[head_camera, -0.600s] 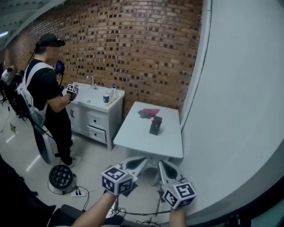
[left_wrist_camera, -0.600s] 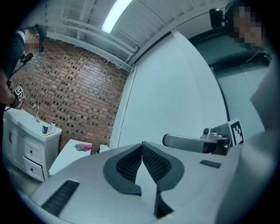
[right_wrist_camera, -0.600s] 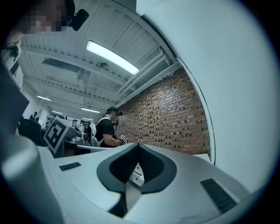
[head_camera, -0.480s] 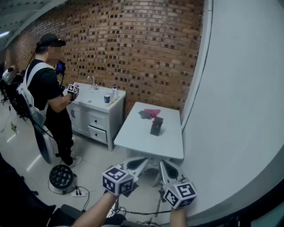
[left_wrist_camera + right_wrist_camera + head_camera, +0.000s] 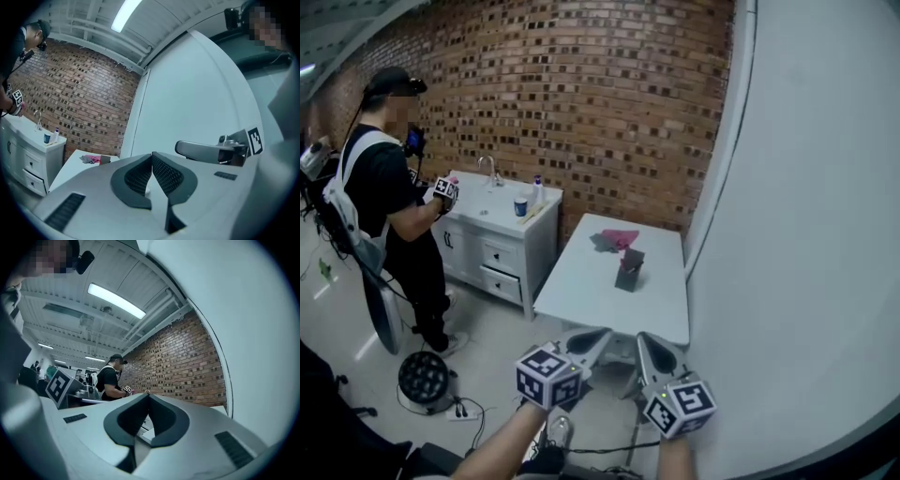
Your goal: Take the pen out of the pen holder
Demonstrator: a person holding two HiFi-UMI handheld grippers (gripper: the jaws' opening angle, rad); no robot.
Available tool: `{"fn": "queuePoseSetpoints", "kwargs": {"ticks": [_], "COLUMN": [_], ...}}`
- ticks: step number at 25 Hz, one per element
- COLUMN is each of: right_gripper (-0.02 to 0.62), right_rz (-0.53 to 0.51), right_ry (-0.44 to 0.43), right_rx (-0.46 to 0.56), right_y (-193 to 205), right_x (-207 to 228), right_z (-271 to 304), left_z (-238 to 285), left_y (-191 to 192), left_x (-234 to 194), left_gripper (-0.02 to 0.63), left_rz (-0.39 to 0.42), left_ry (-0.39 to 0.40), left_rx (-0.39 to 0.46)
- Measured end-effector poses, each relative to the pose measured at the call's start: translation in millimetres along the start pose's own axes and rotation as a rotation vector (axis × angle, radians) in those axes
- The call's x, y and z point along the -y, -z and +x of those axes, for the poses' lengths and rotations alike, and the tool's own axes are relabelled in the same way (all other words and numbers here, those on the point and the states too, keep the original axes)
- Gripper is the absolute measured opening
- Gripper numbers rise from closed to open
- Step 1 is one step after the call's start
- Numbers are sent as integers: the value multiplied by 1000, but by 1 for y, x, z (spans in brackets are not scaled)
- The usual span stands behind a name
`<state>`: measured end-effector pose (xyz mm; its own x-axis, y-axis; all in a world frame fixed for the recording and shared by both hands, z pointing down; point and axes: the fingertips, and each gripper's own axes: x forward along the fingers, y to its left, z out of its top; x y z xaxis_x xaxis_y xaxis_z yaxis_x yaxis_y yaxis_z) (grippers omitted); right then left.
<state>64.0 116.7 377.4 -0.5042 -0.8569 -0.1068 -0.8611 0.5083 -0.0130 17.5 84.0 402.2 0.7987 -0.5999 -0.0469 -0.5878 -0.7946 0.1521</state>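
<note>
A dark pen holder (image 5: 628,267) stands upright on the white table (image 5: 581,291) ahead of me; any pen in it is too small to make out. Both grippers hang in the air short of the table's near edge, well apart from the holder. My left gripper (image 5: 598,337) is shut with nothing between its fingers, its tips meeting (image 5: 151,155). The right gripper (image 5: 643,339) is shut and empty too, tips together (image 5: 148,394). In the left gripper view the holder (image 5: 105,159) shows as a small dark box far off.
A pink and grey cloth (image 5: 615,239) lies at the table's far end. A curved white wall (image 5: 797,234) runs close along the right. At the left a person (image 5: 384,187) stands at a white sink cabinet (image 5: 502,239). A round black device (image 5: 424,378) and cables lie on the floor.
The view has shifted slightly, so the person at the sink now appears further left. Both grippers stay shut and have hardly moved.
</note>
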Motion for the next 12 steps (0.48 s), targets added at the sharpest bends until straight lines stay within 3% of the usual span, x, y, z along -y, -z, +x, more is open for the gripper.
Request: {"fn": "queuePoseSetpoints", "kwargs": {"ticks": [12], "right_gripper": [0], "right_rz": [36], "right_ry": [73], "right_rx": [-42], "right_y": [6], "right_x": [85], "right_z": [91], "left_z": [91], "left_y": [-22], "left_x": [-86], "left_gripper": [8], "left_rz": [1], "left_ry": [33], "left_rx": [-41]}}
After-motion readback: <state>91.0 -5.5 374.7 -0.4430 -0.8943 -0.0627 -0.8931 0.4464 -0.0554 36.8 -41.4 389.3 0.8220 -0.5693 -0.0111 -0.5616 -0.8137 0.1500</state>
